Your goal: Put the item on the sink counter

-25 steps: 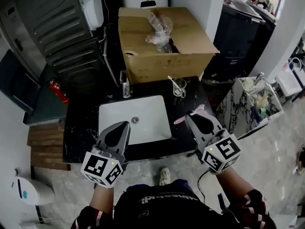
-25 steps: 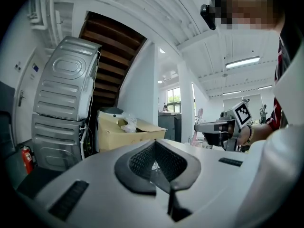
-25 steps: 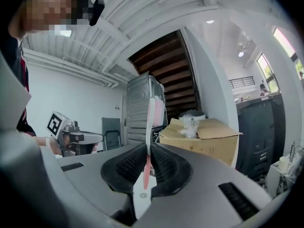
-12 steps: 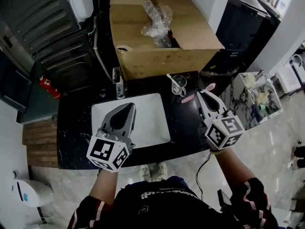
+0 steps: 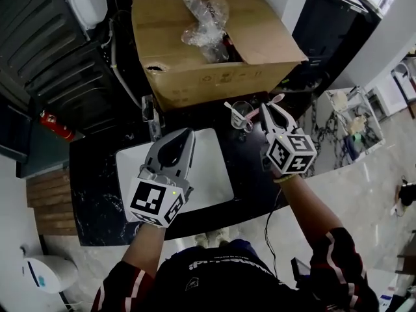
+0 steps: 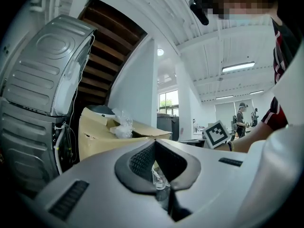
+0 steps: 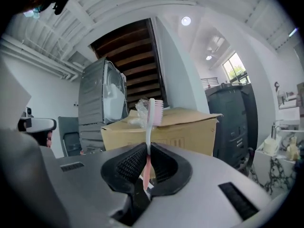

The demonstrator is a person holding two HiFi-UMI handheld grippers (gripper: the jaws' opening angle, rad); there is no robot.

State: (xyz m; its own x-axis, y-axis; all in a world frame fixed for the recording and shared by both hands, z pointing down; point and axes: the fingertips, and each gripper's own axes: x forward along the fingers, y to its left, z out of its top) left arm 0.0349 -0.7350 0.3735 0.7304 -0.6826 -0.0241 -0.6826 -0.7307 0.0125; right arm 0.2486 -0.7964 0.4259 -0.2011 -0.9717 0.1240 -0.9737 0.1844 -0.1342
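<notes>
**Head view, left to right.** A red fire extinguisher [image 5: 49,124] is lying off the left end of the black sink counter [image 5: 97,187]. The left gripper [image 5: 186,134] is hovering over the white basin [image 5: 214,171] sunk in the counter's middle, with the faucet [image 5: 151,118] standing at the basin's back-left corner. Its own view is showing the jaws pressed together at the tips with nothing between them. A cardboard box [image 5: 214,51] holding crumpled clear plastic [image 5: 207,19] is sitting against the counter's back edge. A glass cup [image 5: 242,114] with a white utensil in it is standing near the back-right corner. Just beside the glass, the right gripper [image 5: 268,107] is hanging above that corner.

**Left gripper view.** The left gripper [image 6: 155,141] is pointing at the box [image 6: 102,132]; the glass [image 6: 160,184] is showing through the slit behind the closed tips.

**Right gripper view.** The right gripper [image 7: 148,145] is clamping a pink toothbrush [image 7: 151,113] by its handle — bristle head upright, box [image 7: 190,127] behind. The toothbrush [image 5: 277,99] is therefore in the air, not touching the counter.
</notes>
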